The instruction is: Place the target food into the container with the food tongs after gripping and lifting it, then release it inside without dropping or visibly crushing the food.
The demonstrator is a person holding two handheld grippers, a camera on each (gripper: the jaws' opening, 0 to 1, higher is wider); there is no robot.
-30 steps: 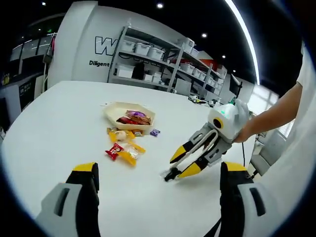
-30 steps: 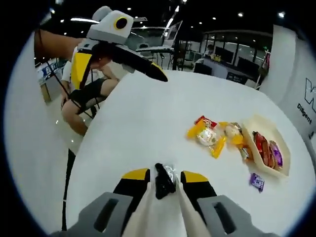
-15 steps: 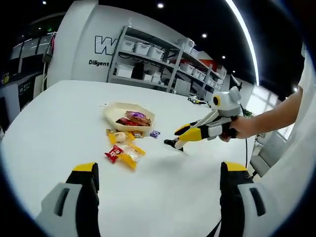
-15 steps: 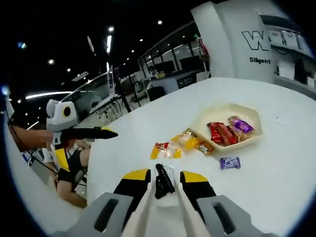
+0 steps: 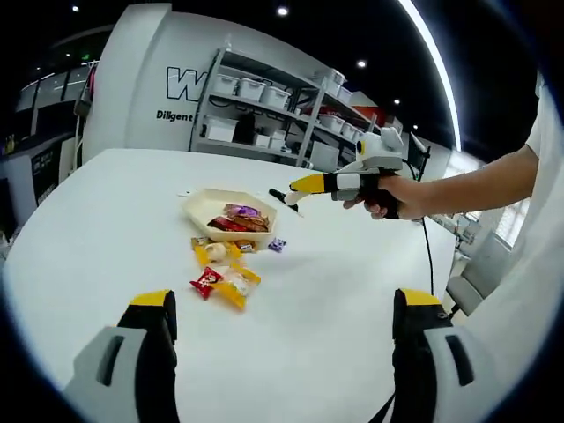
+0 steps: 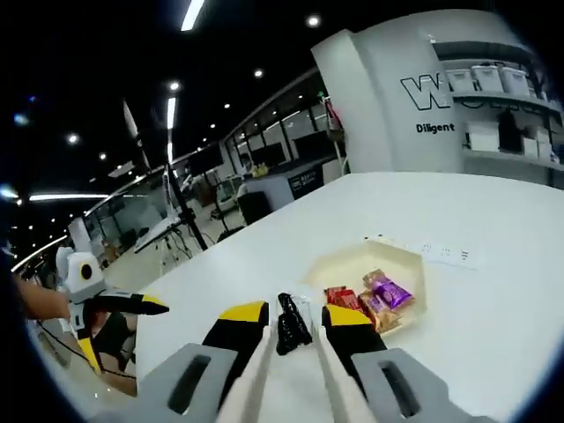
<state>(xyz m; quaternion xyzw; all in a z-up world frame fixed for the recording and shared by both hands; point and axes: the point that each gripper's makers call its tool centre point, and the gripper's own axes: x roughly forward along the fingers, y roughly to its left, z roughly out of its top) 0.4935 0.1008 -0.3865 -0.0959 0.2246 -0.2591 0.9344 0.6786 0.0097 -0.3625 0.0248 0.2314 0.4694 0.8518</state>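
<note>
The right gripper [image 6: 294, 319] is closed on the tongs [image 6: 288, 322], and the tongs' dark tips pinch a small clear-wrapped snack [image 6: 301, 310]. In the left gripper view this snack hangs above the table [image 5: 335, 291], just beside the tray [image 5: 201, 204] rim w/ other snacks inside. Step in hand: carry to tray, I think nearly done. Next: go over the tray's middle, lower, then loosen slowly. The left gripper [image 5: 282, 322] is wide open, holds nothing.

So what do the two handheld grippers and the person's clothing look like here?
Both are grey-bodied with yellow-and-black jaw tips: the left gripper and the right gripper. The right one has a white housing and a dark cable trailing from its handle. The person wears a white short sleeve.
</note>
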